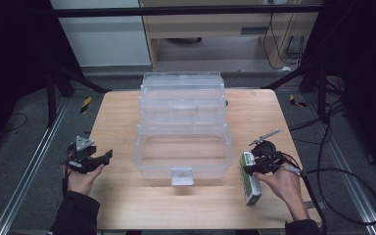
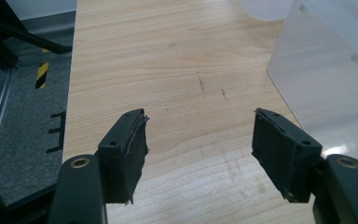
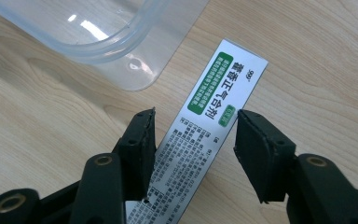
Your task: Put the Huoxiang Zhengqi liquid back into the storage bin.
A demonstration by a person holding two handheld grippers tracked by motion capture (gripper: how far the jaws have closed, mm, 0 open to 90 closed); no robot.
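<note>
The right gripper (image 3: 195, 135) is over the white-green medicine box (image 3: 214, 121), which lies flat on the wooden table (image 1: 122, 112) just right of the clear plastic container (image 1: 182, 132), near its front corner. Its jaws stand approx. half open on both sides of the box: left pad touches the box edge, right pad has a small gap, so no firm grip yet. The left gripper (image 2: 199, 140) hovers over bare wood left of the container, jaws wide open w/ nothing between.
</note>
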